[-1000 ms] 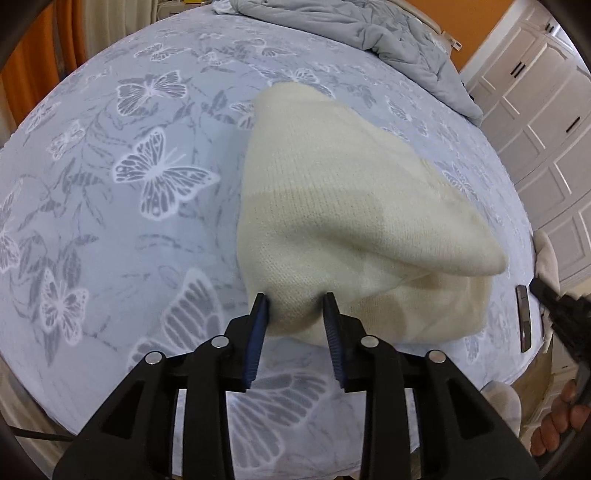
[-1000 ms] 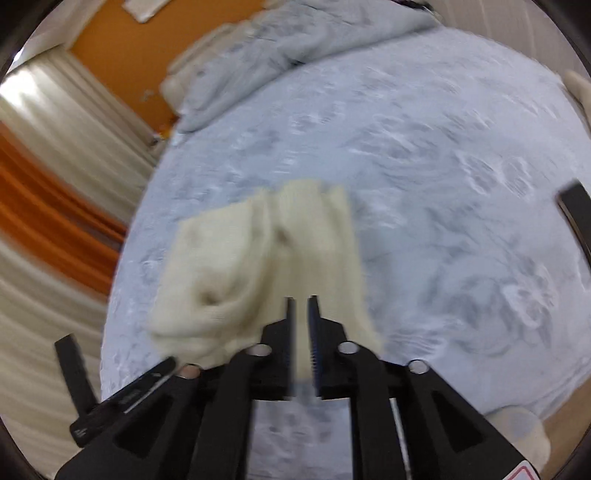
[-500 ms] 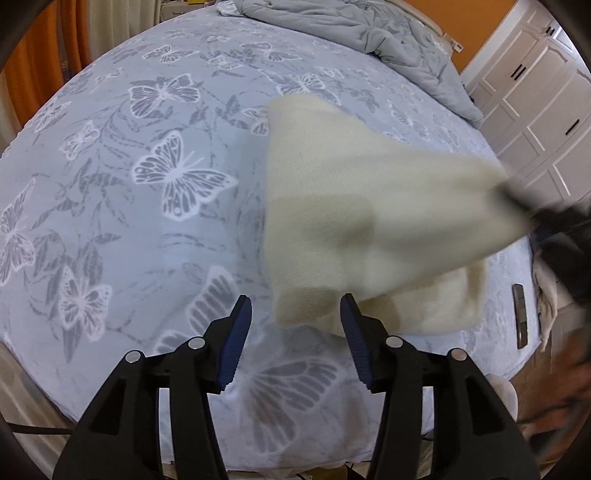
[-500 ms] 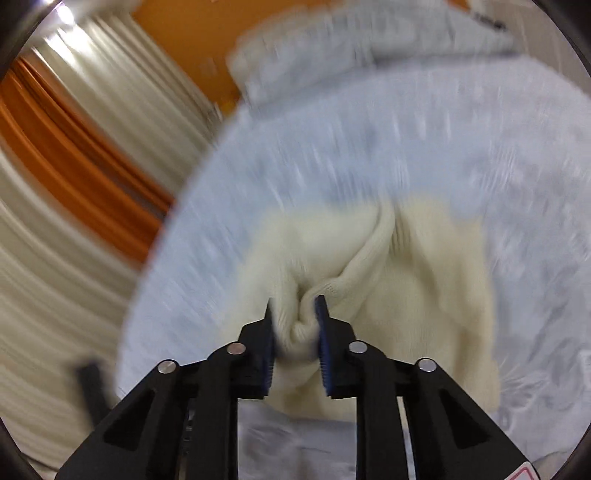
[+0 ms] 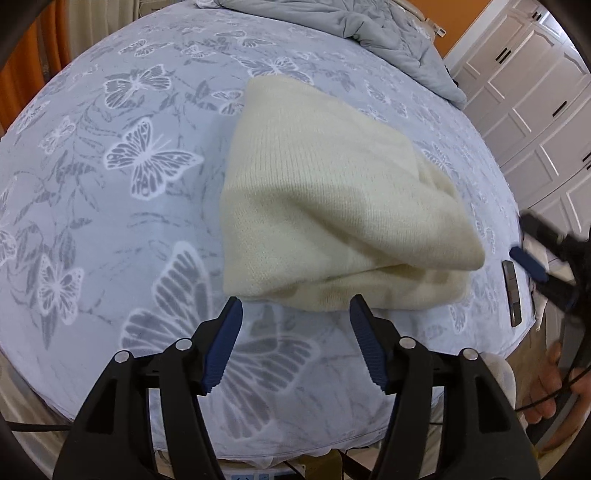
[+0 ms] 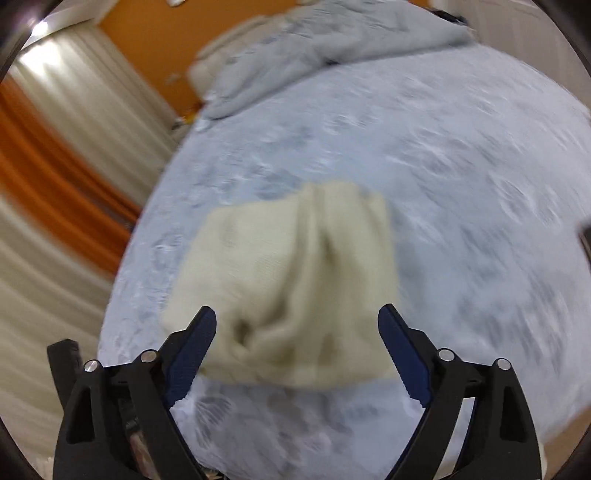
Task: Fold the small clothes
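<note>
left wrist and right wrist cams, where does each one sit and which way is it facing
Left wrist: on the left gripper, angled down at the cream knit on the butterfly bedsheet; the right gripper and a hand show at the right edge.
Right wrist: on the right gripper, open, angled down at the knit from its other side; blurred.
Shared: knit, bedsheet, grey blanket.

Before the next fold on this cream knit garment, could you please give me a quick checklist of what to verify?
1. Left gripper released: ok; jaws have just been opening, nothing between them.
2. Right gripper released: ok; jaws have just opened wide, pads clear of the knit.
3. Cream knit garment resting folded on the butterfly bedsheet: ok.
4. Edges aligned: not ok; the top layer bulges past the lower one.
5. Dark flat object at the bed edge clear of the garment: ok.
6. Far side flat: cannot tell.
</note>
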The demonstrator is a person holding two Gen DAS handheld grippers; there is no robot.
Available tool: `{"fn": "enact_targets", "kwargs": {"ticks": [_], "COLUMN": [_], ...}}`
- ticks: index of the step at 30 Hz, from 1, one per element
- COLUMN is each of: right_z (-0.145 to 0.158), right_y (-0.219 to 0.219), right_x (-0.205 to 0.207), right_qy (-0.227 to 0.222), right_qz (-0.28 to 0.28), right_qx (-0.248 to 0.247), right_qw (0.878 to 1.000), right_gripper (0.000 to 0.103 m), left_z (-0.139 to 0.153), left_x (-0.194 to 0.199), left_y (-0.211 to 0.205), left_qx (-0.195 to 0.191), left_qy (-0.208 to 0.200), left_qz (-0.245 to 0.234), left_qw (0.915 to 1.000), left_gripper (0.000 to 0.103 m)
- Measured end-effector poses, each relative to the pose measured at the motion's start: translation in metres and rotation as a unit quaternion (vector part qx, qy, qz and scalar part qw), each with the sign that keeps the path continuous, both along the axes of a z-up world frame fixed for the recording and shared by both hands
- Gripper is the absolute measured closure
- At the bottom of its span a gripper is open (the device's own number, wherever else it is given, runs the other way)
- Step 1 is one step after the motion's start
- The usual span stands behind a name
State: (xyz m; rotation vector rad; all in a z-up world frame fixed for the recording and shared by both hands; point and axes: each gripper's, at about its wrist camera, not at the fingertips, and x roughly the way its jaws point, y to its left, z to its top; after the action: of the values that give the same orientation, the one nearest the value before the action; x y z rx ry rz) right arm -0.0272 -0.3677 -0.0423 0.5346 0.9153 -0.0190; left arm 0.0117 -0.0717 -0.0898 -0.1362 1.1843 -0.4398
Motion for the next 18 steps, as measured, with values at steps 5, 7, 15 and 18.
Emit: {"fn": "enact_targets", "kwargs": {"ticks": [5,7,15,18], "right_z": [-0.060,-0.076,0.030,0.004], "right_y": [0.001,0.007,0.001,-0.023], "right_x": [0.067,0.079,0.053,0.031], "right_qy": [0.094,0.110,-0.064,-0.022], "right_qz": [0.011,0.008,0.000,-0.020], "right_qx": [0.074,0.117,0.134,0.063], "right_qw": [0.993,0.987,0.989,0.998], "right_gripper": [0.015,0.044,0.090,0.087], "left_z": [0.014,0.018,0.036,0.027], "left_x": [-0.001,-0.001,0.002,0.001], "left_y": [0.014,0.018,0.035,0.025], "left_qx": [-0.021,-0.019,-0.037,-0.029], "left_qy": [-0.006,-0.008,-0.018,-0.010], "left_qz": [0.020,0.025,0.038,0.024], "left_qw": [0.9996,0.9995,0.9984,0.9993], "left_gripper": [0.042,0.042,0.042,0.040]}}
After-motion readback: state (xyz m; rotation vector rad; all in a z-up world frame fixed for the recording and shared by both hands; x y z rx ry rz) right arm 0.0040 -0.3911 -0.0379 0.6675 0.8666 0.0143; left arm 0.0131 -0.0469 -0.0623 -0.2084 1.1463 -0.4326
